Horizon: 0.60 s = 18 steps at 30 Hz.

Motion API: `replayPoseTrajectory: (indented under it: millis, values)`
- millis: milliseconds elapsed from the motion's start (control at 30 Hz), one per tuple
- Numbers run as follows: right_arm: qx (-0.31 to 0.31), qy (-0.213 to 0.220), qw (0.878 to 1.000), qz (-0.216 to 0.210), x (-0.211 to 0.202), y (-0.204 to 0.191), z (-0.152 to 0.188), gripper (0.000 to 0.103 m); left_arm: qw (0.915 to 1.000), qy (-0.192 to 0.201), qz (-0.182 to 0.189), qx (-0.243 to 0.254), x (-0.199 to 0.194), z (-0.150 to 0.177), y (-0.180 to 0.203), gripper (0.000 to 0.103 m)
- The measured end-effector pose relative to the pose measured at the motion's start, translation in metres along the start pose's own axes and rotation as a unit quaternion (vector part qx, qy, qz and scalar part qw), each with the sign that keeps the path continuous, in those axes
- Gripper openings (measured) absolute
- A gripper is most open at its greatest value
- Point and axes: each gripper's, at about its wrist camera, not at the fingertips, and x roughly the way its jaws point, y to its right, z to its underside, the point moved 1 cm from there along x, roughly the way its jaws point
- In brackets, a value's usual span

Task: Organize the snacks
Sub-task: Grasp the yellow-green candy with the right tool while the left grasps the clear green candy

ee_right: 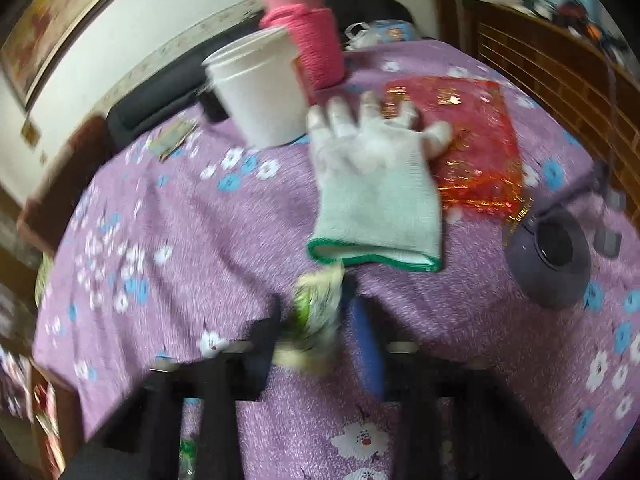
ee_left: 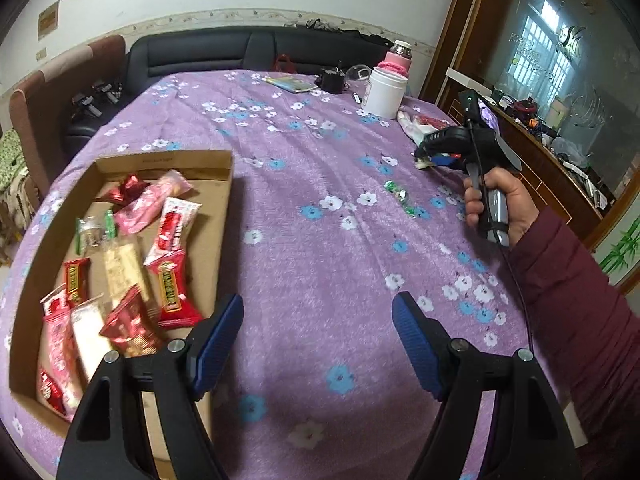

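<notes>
A shallow cardboard box [ee_left: 168, 160] at the left of the purple flowered table holds several wrapped snacks [ee_left: 172, 284], red, pink and white. My left gripper [ee_left: 318, 326] is open and empty above the cloth, just right of the box. A green-wrapped candy [ee_left: 400, 197] lies loose on the cloth near the right hand. My right gripper [ee_right: 316, 312] is shut on a green and white snack packet [ee_right: 318, 312] held above the cloth; it also shows in the left wrist view [ee_left: 434, 156], far right. The right wrist view is blurred.
A white glove [ee_right: 376, 184] lies over a red mesh bag [ee_right: 476, 148] ahead of the right gripper. A white tub [ee_right: 260, 92], a pink bottle [ee_right: 308, 36] and a dark round lid [ee_right: 552, 256] stand nearby. A sofa [ee_left: 256, 52] lies behind the table.
</notes>
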Motion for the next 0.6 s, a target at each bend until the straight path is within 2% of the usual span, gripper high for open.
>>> replayPoseTrajectory:
  millis: [133, 333, 400, 533, 600]
  values:
    - [-0.003, 0.001, 1.000, -0.003, -0.014, 0.005, 0.017, 0.019, 0.9996, -0.017, 0.024, 0.002, 0.014, -0.010, 0.015, 0.076]
    - [0.005, -0.021, 0.999, -0.039, -0.058, 0.016, 0.061, 0.019, 0.9980, -0.030, 0.041, 0.036, 0.039, -0.036, 0.055, 0.076]
    - [-0.003, -0.013, 0.998, -0.054, -0.074, 0.018, 0.078, 0.019, 0.9972, -0.032, 0.046, 0.050, 0.052, -0.047, 0.069, 0.076]
    - [0.002, 0.012, 0.996, -0.091, -0.082, 0.034, 0.094, 0.019, 0.9958, -0.041, 0.044, 0.070, 0.089, -0.069, 0.090, 0.076]
    - [0.011, 0.001, 0.995, -0.103, -0.076, 0.037, 0.092, 0.019, 0.9953, -0.050, 0.043, 0.071, 0.110, -0.078, 0.097, 0.076]
